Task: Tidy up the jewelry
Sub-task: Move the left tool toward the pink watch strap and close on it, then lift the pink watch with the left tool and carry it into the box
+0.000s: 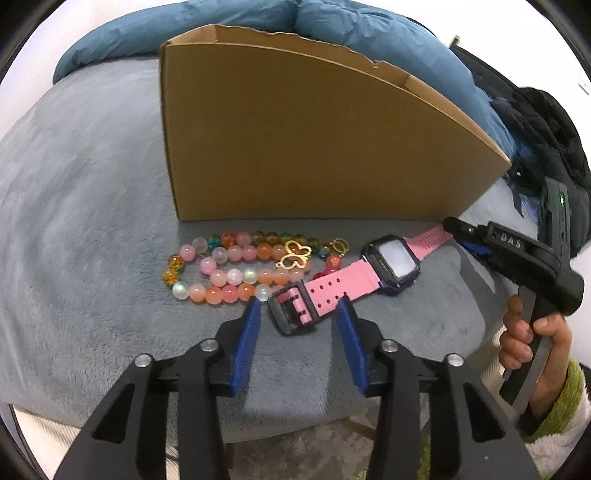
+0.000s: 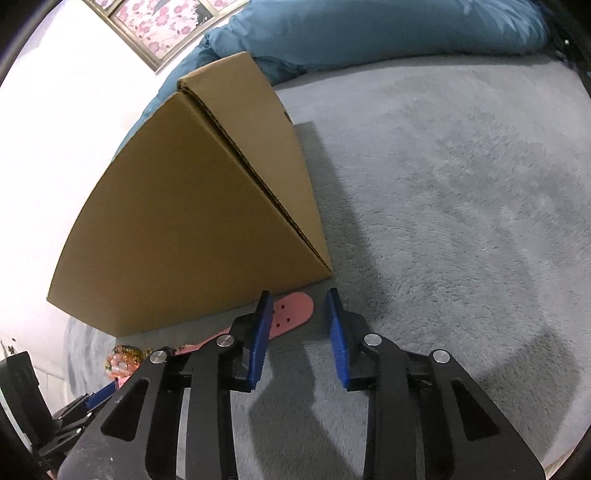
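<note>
A: Left wrist view first. Left claw [image 1: 297, 314] released, blue pads spread either side of the black buckle of the pink watch [image 1: 391, 263], not touching it. Watch lies flat on the grey bed blanket [image 1: 85, 206], strap stretched out, screen facing up.

B: Beads?

A: Beaded bracelets [image 1: 236, 266] in a pile just left of the watch, with a gold butterfly charm [image 1: 294, 253] on top. All of it sits just in front of the cardboard box [image 1: 314, 140], near the bed's front edge. Right claw [image 1: 452, 225] comes in at the strap's far tip; pads hidden here, can't tell its state from this side.

B: Right wrist view?

A: Right claw [image 2: 295, 325] released, gap clear between pads. Pink strap tip [image 2: 291, 312] lies by the left pad, probably just under it, contact unclear. Box [image 2: 177, 221] close ahead-left, teal duvet [image 2: 369, 33] behind it along the bed's far edge. Beads [image 2: 123, 360] low left, blurry.
</note>
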